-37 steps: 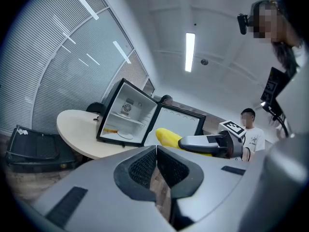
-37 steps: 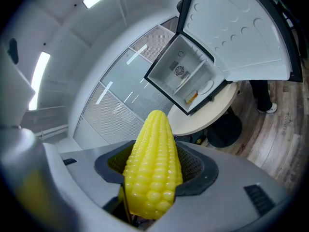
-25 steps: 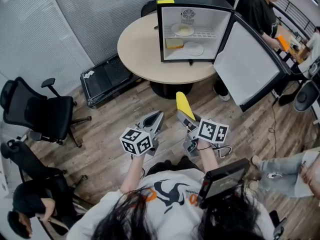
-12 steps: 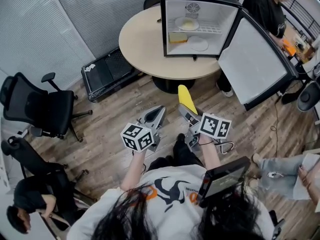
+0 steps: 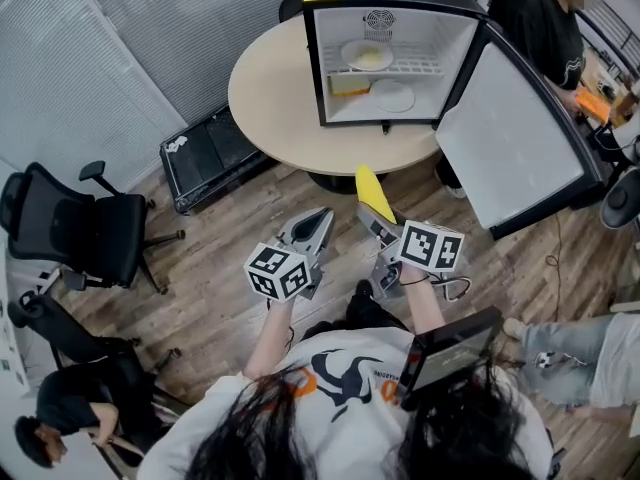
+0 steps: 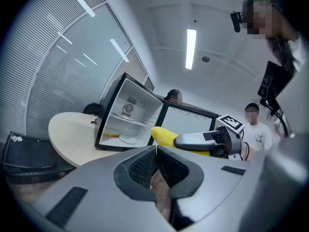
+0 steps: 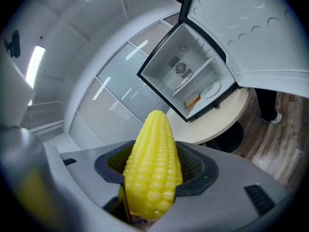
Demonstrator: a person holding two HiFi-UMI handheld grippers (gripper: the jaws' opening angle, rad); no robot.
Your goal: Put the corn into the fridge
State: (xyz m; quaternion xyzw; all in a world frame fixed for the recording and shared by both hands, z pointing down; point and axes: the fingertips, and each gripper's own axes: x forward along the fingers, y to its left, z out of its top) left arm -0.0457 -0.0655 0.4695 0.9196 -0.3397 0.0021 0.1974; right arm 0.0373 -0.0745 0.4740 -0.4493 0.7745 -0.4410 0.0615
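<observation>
A yellow corn cob (image 7: 153,163) (image 5: 373,192) sticks up out of my right gripper (image 5: 377,224), whose jaws are shut on it, over the wooden floor short of the table. The small black fridge (image 5: 322,63) stands on the round table with its door (image 5: 510,153) swung wide open to the right. A plate (image 5: 366,56) rests on its shelf, with another plate (image 5: 392,96) and a yellow block (image 5: 349,85) on its floor. My left gripper (image 5: 318,221) is shut and empty, beside the right one. In the left gripper view the corn (image 6: 164,136) points at the fridge (image 6: 126,115).
The round beige table (image 5: 275,103) is ahead on a dark pedestal. A black case (image 5: 212,155) lies on the floor to its left. Black office chairs (image 5: 75,229) stand at the left. People stand behind the fridge door (image 5: 540,28) and at the lower left (image 5: 70,408).
Both grippers have stayed close together with the corn held. The view has shifted slightly, so the fridge and table sit a little further left.
</observation>
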